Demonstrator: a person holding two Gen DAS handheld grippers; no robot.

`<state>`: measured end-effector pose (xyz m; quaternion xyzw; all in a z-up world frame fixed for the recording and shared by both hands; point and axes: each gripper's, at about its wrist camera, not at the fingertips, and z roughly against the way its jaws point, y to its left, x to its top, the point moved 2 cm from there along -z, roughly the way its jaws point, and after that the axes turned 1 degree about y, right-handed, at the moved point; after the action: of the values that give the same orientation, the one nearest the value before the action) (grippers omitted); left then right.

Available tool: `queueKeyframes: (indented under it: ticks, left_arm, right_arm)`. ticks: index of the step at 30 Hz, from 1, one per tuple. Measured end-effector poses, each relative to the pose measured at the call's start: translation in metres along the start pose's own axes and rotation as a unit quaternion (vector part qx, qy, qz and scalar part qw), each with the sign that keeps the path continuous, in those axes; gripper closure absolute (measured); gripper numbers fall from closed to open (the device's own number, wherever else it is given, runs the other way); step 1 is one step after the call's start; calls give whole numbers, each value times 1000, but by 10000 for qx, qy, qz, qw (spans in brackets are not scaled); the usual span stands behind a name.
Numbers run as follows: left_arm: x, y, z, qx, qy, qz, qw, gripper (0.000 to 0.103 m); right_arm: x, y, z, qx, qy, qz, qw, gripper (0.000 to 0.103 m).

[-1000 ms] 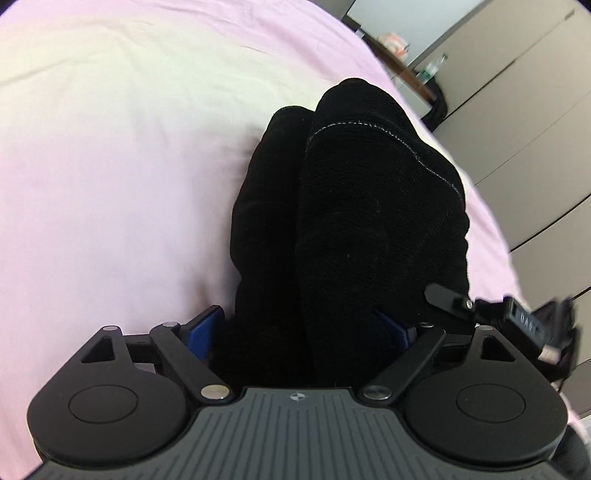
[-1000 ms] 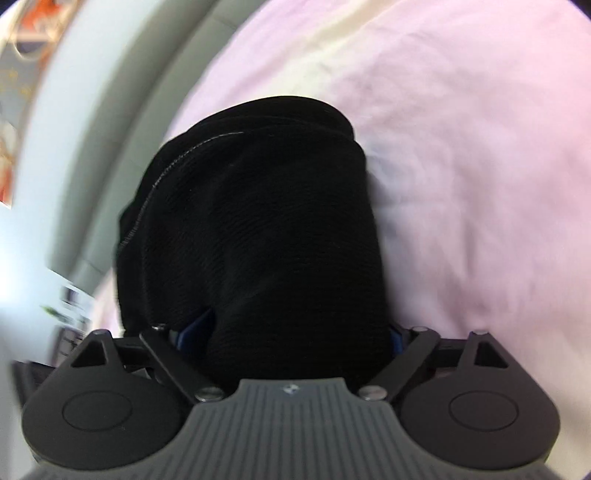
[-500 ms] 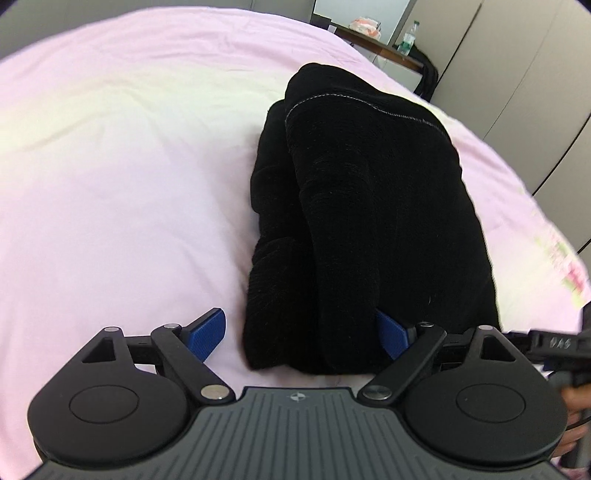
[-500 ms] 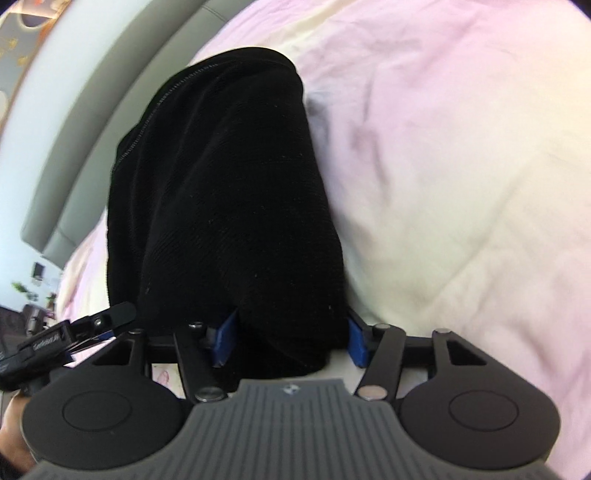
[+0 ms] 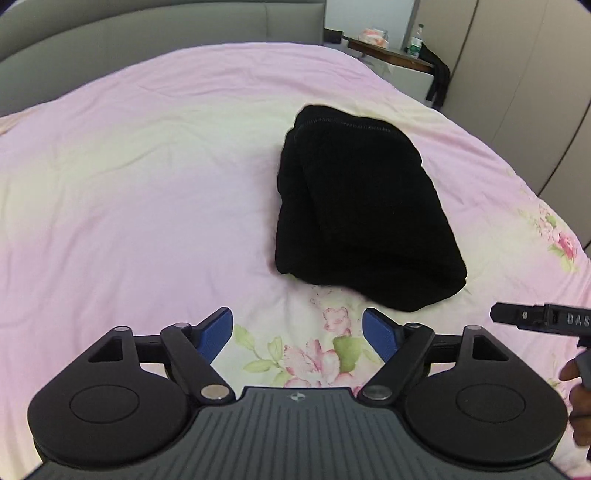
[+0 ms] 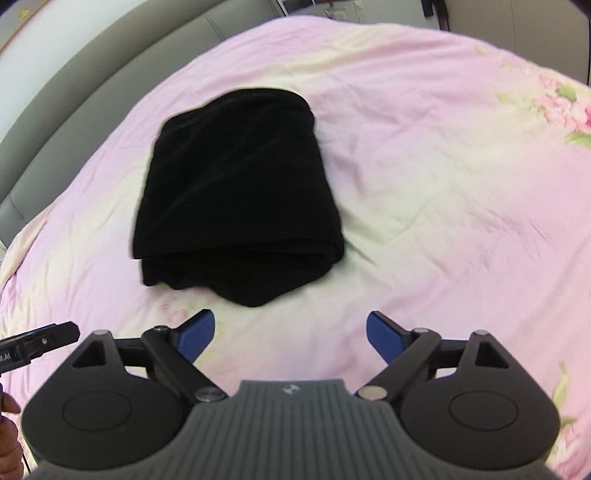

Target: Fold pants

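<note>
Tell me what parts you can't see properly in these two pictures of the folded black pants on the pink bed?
- Black pants: inner layers and underside hidden by the top fold, both views; near edge blurred in the right wrist view.
- Bottle on the side table: too small to read, left wrist view.
- Right tongs' lettering: cut off by the left wrist view's right edge.
- Bed: near part covered by each tool's body.

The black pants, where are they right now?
The black pants lie folded on the pink bedsheet, ahead of both open grippers: right of centre in the left wrist view, left of centre in the right wrist view.
</note>
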<state>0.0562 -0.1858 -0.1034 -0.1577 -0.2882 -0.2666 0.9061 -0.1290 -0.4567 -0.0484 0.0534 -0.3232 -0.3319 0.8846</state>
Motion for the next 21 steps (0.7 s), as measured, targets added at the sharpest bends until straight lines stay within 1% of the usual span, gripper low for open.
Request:
queueKeyframes:
  ticks: [2, 3, 4, 5, 6, 8, 11, 14, 16, 17, 19, 21]
  left_arm:
    - [7, -5, 16, 124, 37, 56, 9999, 7]
    - [18, -20, 13, 151, -35, 29, 9999, 7]
    - [21, -24, 20, 153, -171, -15, 9997, 6]
    - [21, -26, 29, 180, -311, -48, 9993, 1]
    - [22, -27, 35, 220, -418, -58, 9989, 0]
    - [23, -30, 43, 229, -532, -90, 9983, 0]
    - [24, -37, 49, 232, -601, -126, 9978, 0]
    - [25, -46, 52, 268, -587, -150, 9978, 0]
    - [26, -53, 56, 248, -614, -202, 9976, 0]
    - [25, -57, 58, 266, -641, -249, 9973, 0]
    - [25, -65, 60, 387, -658, -348, 9965, 0]
    - [26, -71, 61, 510, -648, -387, 9958, 0]
  right_arm:
    - [3, 19, 22, 26, -126, 81, 9999, 12]
    - [2, 28, 31, 43, -222, 131, 9997, 12]
    - [2, 42, 40, 50, -365, 194, 9991, 9]
    - [1, 50, 51, 27, -516, 256, 9983, 8]
    - [1, 57, 65, -18, -667, 305, 9973, 5]
    - [1, 72, 83, -53, -908, 405, 9950, 5]
    - [0, 88, 108, -126, -1204, 503, 9914, 5]
    - [0, 100, 127, -376, -1516, 545, 9862, 5]
    - [0, 105, 136, -574, -1582, 510, 9844, 5]
    - [1, 108, 137, -661, -1496, 536, 9851, 5]
    - [0, 110, 138, -742, -1401, 575, 9857, 5]
    - [-2, 112, 142, -789, -1438, 593, 9847, 5]
